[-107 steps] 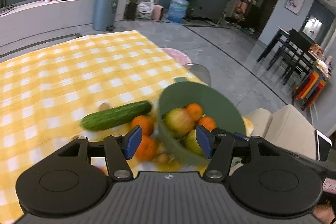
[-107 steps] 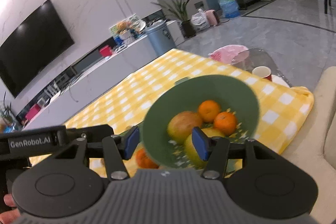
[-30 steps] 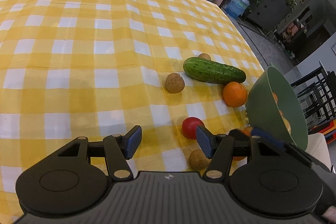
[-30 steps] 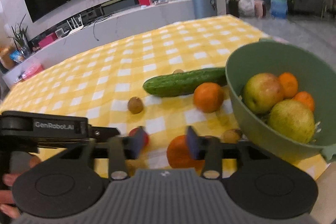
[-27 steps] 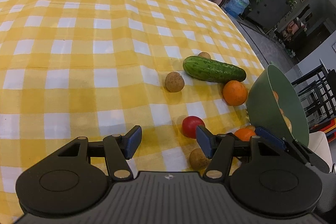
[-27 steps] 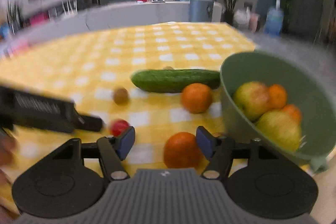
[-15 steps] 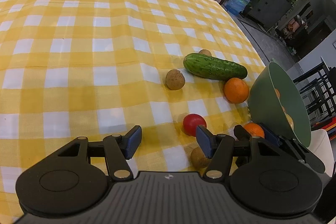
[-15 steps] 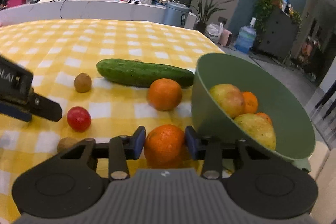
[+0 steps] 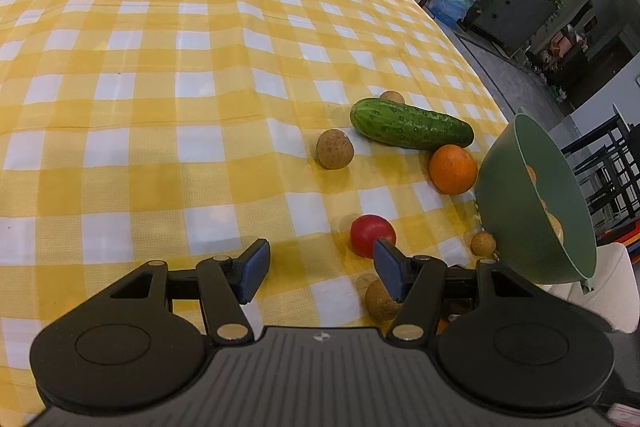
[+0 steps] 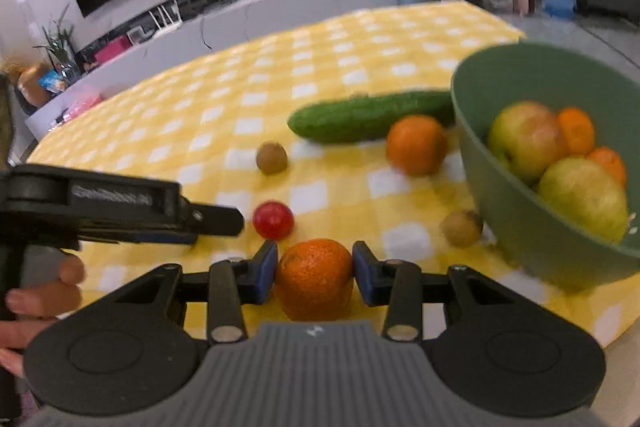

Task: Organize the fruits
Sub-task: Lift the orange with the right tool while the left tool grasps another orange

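Observation:
In the right wrist view my right gripper point(image 10: 315, 269) is shut on an orange point(image 10: 314, 289), both blue pads pressing its sides just above the yellow checked cloth. The green bowl point(image 10: 486, 167) stands tilted at the right with an apple point(image 10: 524, 139), a pear point(image 10: 582, 197) and small oranges inside. A second orange point(image 10: 416, 145), a cucumber point(image 10: 368, 117) and a red tomato point(image 10: 273, 220) lie on the cloth. My left gripper point(image 9: 320, 267) hovers open over the cloth with nothing between its fingers; the tomato point(image 9: 370, 233) is just beyond its right finger.
Small brown round fruits lie loose point(image 9: 335, 149) point(image 9: 380, 301) point(image 9: 483, 243). The bowl point(image 9: 520, 195) sits at the table's right edge, with a pale seat below it. A hand holds the left gripper point(image 10: 120, 203) at the left of the right wrist view.
The right gripper's jaws have shut onto the orange, and its view has swung a little to the left. The left gripper has stayed still and open.

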The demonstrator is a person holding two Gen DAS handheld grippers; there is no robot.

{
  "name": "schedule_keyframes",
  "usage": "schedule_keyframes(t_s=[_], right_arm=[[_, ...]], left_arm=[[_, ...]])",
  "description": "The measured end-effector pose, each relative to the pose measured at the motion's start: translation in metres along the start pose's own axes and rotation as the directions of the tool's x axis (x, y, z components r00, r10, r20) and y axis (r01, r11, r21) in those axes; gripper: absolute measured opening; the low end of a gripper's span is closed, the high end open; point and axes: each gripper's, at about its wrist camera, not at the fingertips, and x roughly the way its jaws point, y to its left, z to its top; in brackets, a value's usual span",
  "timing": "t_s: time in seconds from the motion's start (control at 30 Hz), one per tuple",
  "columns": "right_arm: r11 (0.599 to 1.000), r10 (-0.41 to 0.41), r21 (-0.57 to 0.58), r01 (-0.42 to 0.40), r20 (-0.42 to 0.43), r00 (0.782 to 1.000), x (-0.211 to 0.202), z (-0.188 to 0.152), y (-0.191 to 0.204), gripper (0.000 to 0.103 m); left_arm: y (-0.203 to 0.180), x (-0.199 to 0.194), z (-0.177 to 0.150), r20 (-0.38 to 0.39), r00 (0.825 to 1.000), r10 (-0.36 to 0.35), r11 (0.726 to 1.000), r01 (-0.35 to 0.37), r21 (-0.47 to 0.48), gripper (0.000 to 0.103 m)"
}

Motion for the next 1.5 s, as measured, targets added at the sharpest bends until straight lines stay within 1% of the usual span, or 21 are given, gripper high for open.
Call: schedule_keyframes(t_s=[0.1,0.23,0.27,0.37,0.5,0.53,0.6,0.7,0.77,0.87,0.97,1.07,1.13,1.23,1.3,1.37,1.43,1.5], right_arm=[[0.998,0.029,0.061,-0.031,0.029,0.999,0.005,-0.005,-0.003,0.041],[0.997,0.028,0.072,-0.033,0.065,0.997,0.011,-0.007,-0.002,0.042],[0.997,0.031,0.066,-0.036,0.073,0.997,0.011,-0.007,-0.001,0.043],[0.999,0.022,0.039,-0.025,0.083,0.996,0.014,-0.007,0.000,0.043],[1.000,-0.008,-0.023,0.010,0.098,0.995,0.014,-0.011,0.009,0.044],[0.999,-0.012,-0.042,0.017,0.101,0.995,0.014,-0.012,0.011,0.042],[0.999,-0.011,-0.039,0.015,0.105,0.994,0.011,-0.014,0.011,0.041],[1.000,0.023,-0.009,-0.022,0.114,0.993,0.007,-0.015,0.005,0.040],[0.998,0.065,-0.011,-0.064,0.143,0.988,-0.001,-0.015,0.001,0.040],[0.993,0.115,-0.013,-0.114,0.199,0.973,-0.014,-0.012,-0.005,0.040],[0.987,0.145,0.030,-0.159,0.264,0.953,-0.032,-0.006,-0.018,0.040],[0.982,0.139,0.073,-0.172,0.332,0.933,-0.052,-0.001,-0.034,0.040],[0.981,0.117,0.100,-0.167,0.381,0.917,-0.067,0.003,-0.046,0.040],[0.976,0.037,0.174,-0.127,0.448,0.893,-0.091,0.005,-0.066,0.041],[0.974,-0.002,0.202,-0.105,0.469,0.883,-0.102,0.006,-0.077,0.041],[0.968,-0.049,0.237,-0.078,0.489,0.871,-0.112,0.004,-0.089,0.041],[0.959,-0.075,0.274,-0.075,0.497,0.865,-0.118,0.001,-0.102,0.041],[0.952,-0.093,0.298,-0.072,0.505,0.858,-0.124,-0.003,-0.111,0.041]], left_arm=[[0.000,0.000,0.000,0.000,1.000,-0.001,1.000,0.001,-0.001,0.070],[0.000,0.000,0.000,-0.004,1.000,-0.009,1.000,0.009,-0.006,0.071],[0.001,0.000,0.000,-0.005,1.000,-0.011,1.000,0.011,-0.006,0.071],[0.000,0.000,0.000,-0.005,1.000,-0.011,1.000,0.011,-0.005,0.071],[0.000,0.000,0.000,-0.006,1.000,-0.010,1.000,0.010,-0.001,0.071],[0.000,0.001,0.000,-0.006,1.000,-0.010,1.000,0.010,0.000,0.071],[0.000,0.000,0.000,-0.005,1.000,-0.014,1.000,0.014,-0.001,0.071],[-0.002,-0.002,-0.001,0.008,1.000,-0.027,1.000,0.027,0.008,0.071],[-0.005,-0.005,-0.002,0.029,0.999,-0.044,0.999,0.044,0.023,0.071],[-0.011,-0.013,-0.003,0.083,0.994,-0.064,0.997,0.060,0.056,0.071],[-0.017,-0.020,-0.004,0.137,0.986,-0.089,0.993,0.077,0.090,0.071],[-0.025,-0.028,-0.007,0.175,0.977,-0.121,0.986,0.098,0.136,0.071],[-0.034,-0.031,-0.008,0.190,0.970,-0.149,0.976,0.113,0.188,0.074],[-0.056,-0.028,-0.006,0.189,0.970,-0.156,0.957,0.100,0.273,0.076],[-0.070,-0.020,-0.002,0.166,0.973,-0.159,0.946,0.102,0.307,0.076],[-0.081,-0.008,0.002,0.120,0.974,-0.194,0.938,0.148,0.312,0.076],[-0.089,0.005,0.008,0.080,0.972,-0.220,0.938,0.188,0.292,0.076],[-0.098,0.018,0.012,0.078,0.973,-0.217,0.935,0.184,0.302,0.076]])
